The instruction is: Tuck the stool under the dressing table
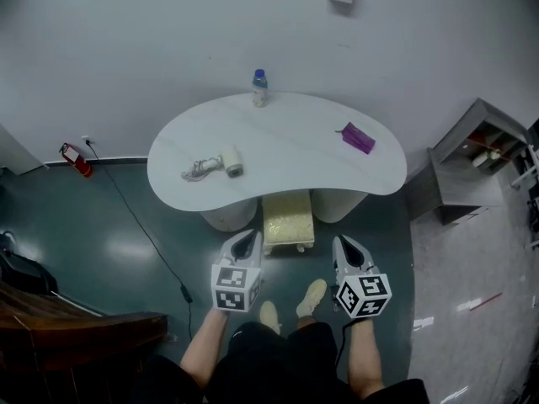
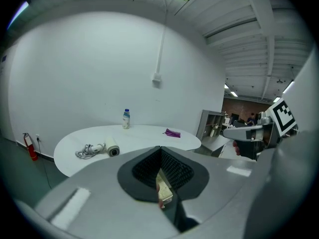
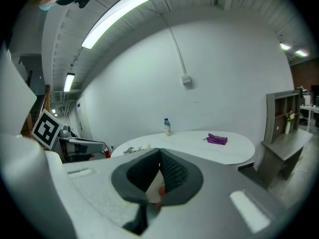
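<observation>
Under the front edge of the dressing table (image 1: 295, 146), the stool (image 1: 288, 220) sat between the two pedestals (image 1: 227, 215), with its near part sticking out past the rim. Left gripper (image 1: 247, 241) and right gripper (image 1: 347, 247) flanked its near corners, held clear, jaws closed on nothing. Person's shoes (image 1: 313, 297) were just behind it. Floor was open to the left, crossed by a cable (image 1: 143, 225); shelf unit (image 1: 472, 162) stood near the table's right end.

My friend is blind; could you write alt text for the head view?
From above, a person holds the left tool and right tool, both shut, near a cream stool partly under a white dressing table. A bottle, corded device and purple pouch sit on top.
</observation>
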### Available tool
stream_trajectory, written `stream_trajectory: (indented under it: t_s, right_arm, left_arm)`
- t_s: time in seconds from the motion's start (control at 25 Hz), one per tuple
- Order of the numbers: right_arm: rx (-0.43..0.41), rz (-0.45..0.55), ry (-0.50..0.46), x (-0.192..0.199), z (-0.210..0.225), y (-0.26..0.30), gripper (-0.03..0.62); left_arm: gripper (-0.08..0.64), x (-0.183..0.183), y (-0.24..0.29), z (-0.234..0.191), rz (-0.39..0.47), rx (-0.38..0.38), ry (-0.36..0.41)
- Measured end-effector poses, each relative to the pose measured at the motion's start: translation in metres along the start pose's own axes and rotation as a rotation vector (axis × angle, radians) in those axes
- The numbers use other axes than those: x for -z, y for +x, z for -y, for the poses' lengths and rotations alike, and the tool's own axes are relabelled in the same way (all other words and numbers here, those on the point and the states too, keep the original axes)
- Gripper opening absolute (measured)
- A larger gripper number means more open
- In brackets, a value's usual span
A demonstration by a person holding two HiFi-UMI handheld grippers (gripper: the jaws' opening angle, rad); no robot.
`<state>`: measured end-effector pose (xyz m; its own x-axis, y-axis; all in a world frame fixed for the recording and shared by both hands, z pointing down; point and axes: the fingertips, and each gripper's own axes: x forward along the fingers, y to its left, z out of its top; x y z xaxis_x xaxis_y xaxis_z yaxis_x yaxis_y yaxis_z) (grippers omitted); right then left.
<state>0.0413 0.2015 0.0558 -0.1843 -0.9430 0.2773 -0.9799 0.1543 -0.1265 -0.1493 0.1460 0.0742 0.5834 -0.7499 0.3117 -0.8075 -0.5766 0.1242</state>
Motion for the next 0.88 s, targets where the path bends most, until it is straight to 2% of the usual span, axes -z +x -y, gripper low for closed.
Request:
stream_trajectory:
  t_s: [0.2,0.4,0.88]
  right_arm:
    - [0.003,0.01,-0.005,-0.003,-0.01,-0.014,0.003]
    - [0.005,0.013,-0.032,-0.001,-0.021,-0.026,0.003]
    - [0.009,0.035,-0.038,-0.002,-0.029,-0.036,0.003]
  left_arm:
    - [0.009,-0.007,-0.014,0.01,0.013,0.022,0.022]
    - [0.009,-0.006,-0.027,0.017,0.025,0.03,0.01]
    - [0.009,-0.012,-0.044,0.016,0.055,0.018,0.024]
